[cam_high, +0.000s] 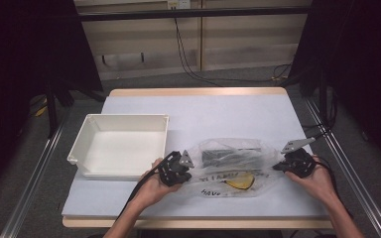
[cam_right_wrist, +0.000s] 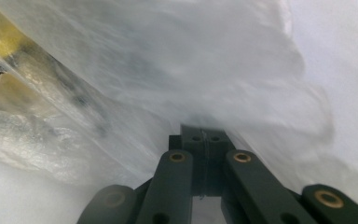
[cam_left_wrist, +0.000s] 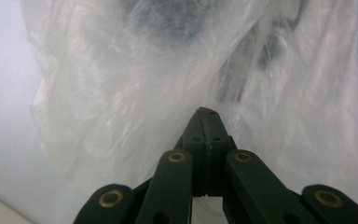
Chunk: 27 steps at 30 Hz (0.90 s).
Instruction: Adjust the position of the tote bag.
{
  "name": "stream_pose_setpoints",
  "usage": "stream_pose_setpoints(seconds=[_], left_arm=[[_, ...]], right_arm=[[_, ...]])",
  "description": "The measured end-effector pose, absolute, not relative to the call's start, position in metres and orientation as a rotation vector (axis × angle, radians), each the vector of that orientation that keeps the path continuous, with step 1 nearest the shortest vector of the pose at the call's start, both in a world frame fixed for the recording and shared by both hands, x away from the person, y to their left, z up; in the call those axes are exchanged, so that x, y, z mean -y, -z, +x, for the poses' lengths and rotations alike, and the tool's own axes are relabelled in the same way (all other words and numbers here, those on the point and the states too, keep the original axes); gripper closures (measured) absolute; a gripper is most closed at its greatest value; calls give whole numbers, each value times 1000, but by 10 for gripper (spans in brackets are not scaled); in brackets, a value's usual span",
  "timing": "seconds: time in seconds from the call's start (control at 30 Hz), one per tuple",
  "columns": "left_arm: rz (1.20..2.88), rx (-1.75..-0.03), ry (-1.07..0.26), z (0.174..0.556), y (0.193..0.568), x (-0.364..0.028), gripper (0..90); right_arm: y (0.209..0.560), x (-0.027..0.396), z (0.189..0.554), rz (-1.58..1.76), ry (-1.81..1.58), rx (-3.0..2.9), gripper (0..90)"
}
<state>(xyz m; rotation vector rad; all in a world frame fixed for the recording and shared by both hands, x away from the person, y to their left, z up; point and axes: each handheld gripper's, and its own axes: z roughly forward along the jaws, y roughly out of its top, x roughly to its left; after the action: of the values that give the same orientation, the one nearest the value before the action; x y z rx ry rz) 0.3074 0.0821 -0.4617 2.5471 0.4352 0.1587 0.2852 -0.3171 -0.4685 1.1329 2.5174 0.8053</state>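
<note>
Bag [cam_high: 233,166], clear plastic, lies on the table [cam_high: 238,111] at near centre, right of the white bin [cam_high: 92,130]; something dark and something yellow inside. High view: left gripper [cam_high: 180,169] at bag's left end, right gripper [cam_high: 284,166] at its right end, one in each hand.

Left gripper view: left gripper [cam_left_wrist: 208,113] jaws together, tips against crumpled film; pinch itself hard to tell.

Right gripper view: right gripper [cam_right_wrist: 204,132] jaws together, film bunched at tips; yellow item at far left.

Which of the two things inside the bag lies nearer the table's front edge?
The yellow item, toward the front of the clear plastic bag; the dark boxy item lies behind it.
</note>
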Motion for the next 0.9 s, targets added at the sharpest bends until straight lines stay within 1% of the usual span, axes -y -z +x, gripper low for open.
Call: stream_pose_setpoints(seconds=[0.2, 0.37, 0.43, 0.47, 0.6, 0.7, 0.9], left_arm=[[2563, -414, -172, 306, 461, -87, 900], [2528, -451, -160, 305, 463, -94, 900], [2532, -446, -145, 307, 462, -97, 900], [2502, -479, -116, 307, 464, -100, 900], [2525, -452, -166, 303, 463, -100, 900], [2509, -477, -163, 301, 464, -103, 900], [2501, -486, -148, 301, 464, -107, 900]], right_arm=[[468, 323, 281, 1151, -775, -2498, 900], [468, 329, 279, 1173, -761, -2472, 900], [469, 331, 278, 1184, -775, -2473, 900], [469, 332, 278, 1183, -780, -2467, 900], [468, 331, 278, 1176, -759, -2466, 900], [467, 329, 277, 1162, -710, -2463, 900], [467, 335, 276, 1193, -724, -2457, 900]])
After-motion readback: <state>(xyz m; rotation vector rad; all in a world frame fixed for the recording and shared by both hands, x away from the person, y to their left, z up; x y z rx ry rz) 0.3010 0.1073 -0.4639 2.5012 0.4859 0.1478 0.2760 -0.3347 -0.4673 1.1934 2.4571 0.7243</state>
